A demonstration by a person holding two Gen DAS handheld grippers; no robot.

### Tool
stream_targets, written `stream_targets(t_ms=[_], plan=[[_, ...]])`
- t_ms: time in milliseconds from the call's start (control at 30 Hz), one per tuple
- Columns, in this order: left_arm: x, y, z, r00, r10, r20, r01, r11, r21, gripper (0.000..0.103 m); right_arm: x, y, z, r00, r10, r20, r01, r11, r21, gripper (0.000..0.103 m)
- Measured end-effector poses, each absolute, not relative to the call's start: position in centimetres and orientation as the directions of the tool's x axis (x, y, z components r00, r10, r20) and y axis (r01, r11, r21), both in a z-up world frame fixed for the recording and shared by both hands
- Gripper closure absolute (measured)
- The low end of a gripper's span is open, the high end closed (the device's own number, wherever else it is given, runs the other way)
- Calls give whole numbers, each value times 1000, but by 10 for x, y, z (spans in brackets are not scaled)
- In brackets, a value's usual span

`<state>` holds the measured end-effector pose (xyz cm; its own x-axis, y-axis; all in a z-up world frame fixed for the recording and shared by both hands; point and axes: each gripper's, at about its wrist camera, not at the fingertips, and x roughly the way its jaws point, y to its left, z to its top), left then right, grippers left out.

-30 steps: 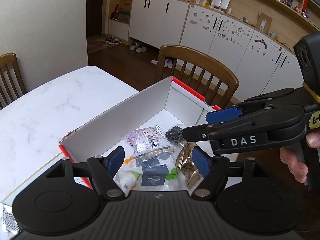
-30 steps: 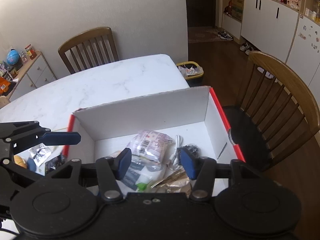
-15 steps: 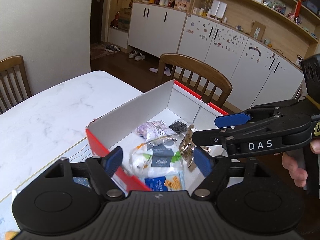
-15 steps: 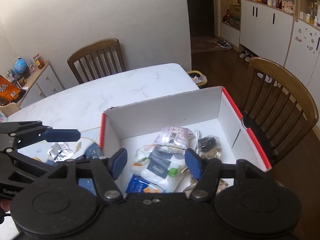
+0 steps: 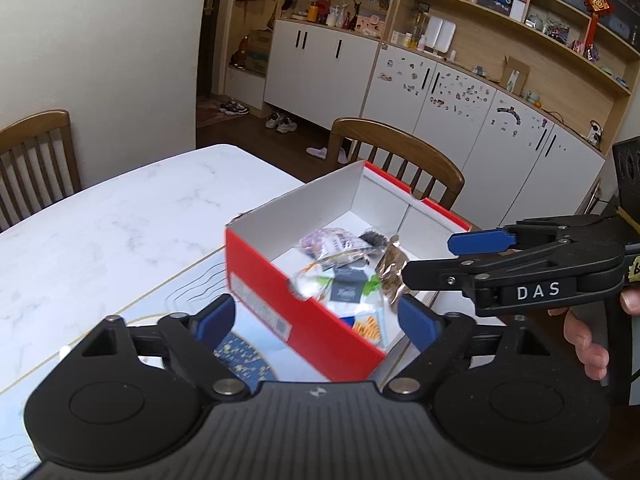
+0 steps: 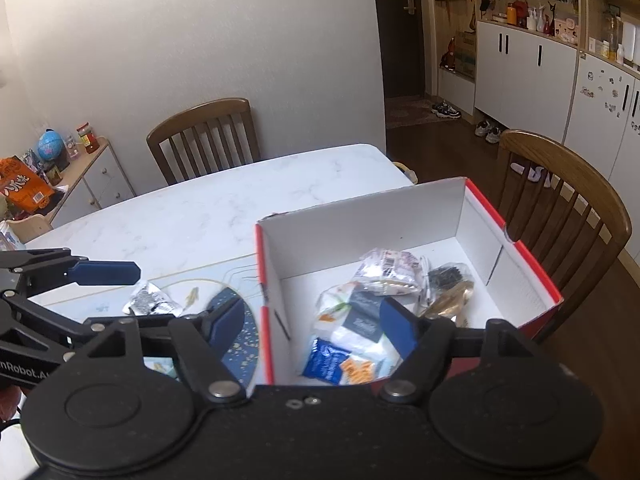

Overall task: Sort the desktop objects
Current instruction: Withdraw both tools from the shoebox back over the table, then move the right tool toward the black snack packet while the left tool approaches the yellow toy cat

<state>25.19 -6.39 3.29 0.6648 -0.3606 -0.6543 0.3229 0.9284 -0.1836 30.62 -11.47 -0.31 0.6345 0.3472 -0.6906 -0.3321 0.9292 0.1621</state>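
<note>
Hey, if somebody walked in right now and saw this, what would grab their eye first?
Probably the red shoebox with white inner walls, sitting on the marble table and heaped with snack packets. Next, the two black claws, left claw and right claw, both empty with jaws opening, poised above the box's near end. A crumpled silver packet lies outside on the table, left of the box.

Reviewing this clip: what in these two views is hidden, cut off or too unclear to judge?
- Near end of the box floor: both views, hidden behind each gripper body.
- Print on the white packet: right wrist view, too small and blurred.
- Silver packet on the mat: right wrist view only; the left gripper partly covers it.
- Mat pattern: both views, mostly covered by the jaws and cut by the lower edge.
- Person: left wrist view, only fingers of a hand.
</note>
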Motion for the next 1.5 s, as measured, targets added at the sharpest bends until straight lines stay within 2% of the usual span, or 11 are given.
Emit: stream_targets(t_ms=[67, 233, 833, 1500], plan=[[246, -58, 33, 668, -362, -650, 322, 928, -186, 5, 300, -109, -3, 640, 342, -688, -329, 931, 157, 26], [231, -42, 33, 682, -363, -635, 325, 928, -180, 0, 285, -95, -2, 656, 336, -676, -333, 933, 140, 25], [192, 35, 0, 708, -320, -629, 220, 947, -235, 0, 249, -43, -18, 696, 339, -633, -365, 926, 94, 24], [179, 81, -42, 732, -218, -646, 119, 974, -194, 0, 246, 8, -59, 668, 367, -647, -432, 900, 64, 24]])
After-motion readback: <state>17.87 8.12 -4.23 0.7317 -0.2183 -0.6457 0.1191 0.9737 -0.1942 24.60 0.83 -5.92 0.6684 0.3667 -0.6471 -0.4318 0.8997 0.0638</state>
